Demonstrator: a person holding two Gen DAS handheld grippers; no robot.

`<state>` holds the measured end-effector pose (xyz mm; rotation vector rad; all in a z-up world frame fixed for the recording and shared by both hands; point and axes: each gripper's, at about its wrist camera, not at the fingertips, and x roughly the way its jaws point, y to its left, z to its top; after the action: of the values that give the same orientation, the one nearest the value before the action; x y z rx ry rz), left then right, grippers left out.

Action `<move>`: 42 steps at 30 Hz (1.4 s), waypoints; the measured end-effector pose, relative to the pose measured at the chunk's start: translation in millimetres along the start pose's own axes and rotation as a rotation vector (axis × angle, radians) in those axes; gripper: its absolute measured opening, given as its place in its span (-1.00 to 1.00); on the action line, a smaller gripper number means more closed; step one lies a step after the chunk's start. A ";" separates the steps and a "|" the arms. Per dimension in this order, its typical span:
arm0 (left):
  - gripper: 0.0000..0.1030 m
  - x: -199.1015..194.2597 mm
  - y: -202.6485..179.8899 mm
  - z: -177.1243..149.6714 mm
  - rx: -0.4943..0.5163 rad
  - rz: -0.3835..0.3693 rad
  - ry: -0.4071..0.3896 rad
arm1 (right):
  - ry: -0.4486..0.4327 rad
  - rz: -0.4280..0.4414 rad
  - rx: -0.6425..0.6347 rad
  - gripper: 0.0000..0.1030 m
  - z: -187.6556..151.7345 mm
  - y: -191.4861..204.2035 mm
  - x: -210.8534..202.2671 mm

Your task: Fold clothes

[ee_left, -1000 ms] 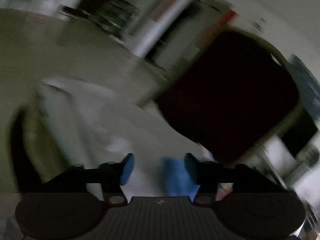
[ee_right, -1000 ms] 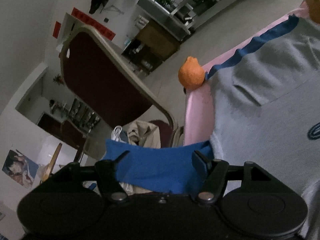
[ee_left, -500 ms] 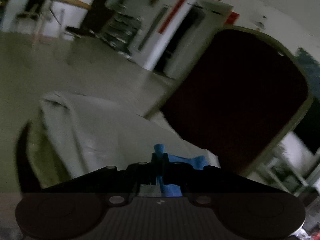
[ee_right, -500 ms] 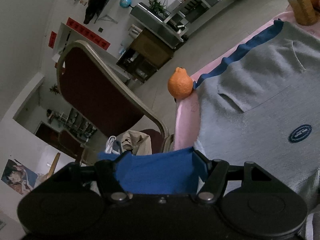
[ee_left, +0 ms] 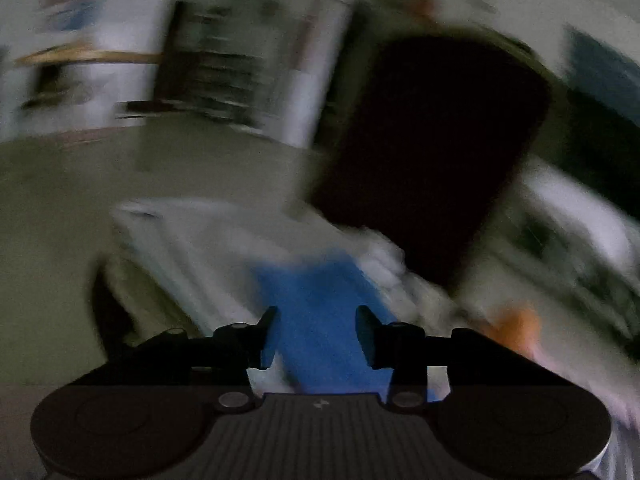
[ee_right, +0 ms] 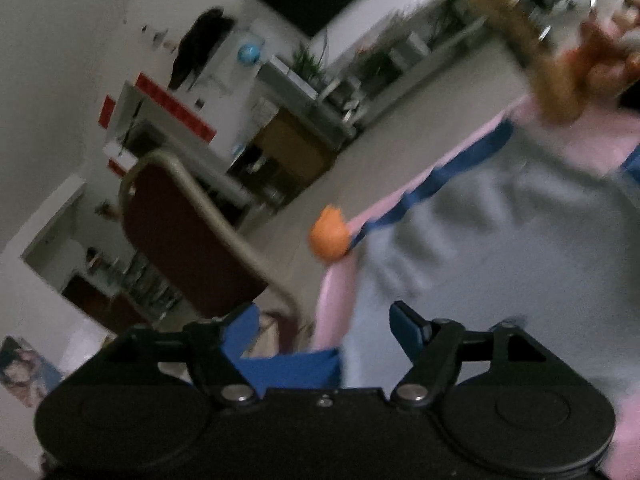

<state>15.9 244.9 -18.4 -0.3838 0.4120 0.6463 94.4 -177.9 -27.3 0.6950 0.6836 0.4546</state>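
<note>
A grey garment [ee_right: 500, 248] with blue trim [ee_right: 440, 184] lies spread on the pink table [ee_right: 336, 292]. My right gripper [ee_right: 320, 324] hangs open over the garment's near corner. A blue fold of cloth [ee_right: 296, 368] sits low between its fingers and is not pinched. The left wrist view is badly blurred. There my left gripper [ee_left: 316, 332] is open, and a blue strip of cloth [ee_left: 320, 300] runs between and beyond its fingers. Pale cloth [ee_left: 208, 240] lies to the left of that strip.
An orange fruit [ee_right: 329, 237] sits at the table's corner, against the blue trim. A dark red chair [ee_right: 180, 232] stands just off the table edge, also large in the left wrist view as a chair back [ee_left: 432, 152]. Brown and orange objects [ee_right: 532, 52] blur at the far right.
My left gripper, shut on the blue cloth half a second ago, has opened and swung. The right view has pulled back, and the blue cloth now sits lower between its fingers.
</note>
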 end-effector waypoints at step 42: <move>-0.37 57.6 -138.9 -147.2 0.523 -0.183 0.510 | 0.154 -0.808 -0.017 -0.69 33.8 -206.9 29.3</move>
<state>110.8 103.2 -141.7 -0.0768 0.9939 0.2363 170.8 -317.3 -167.1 0.3210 1.0337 -0.2343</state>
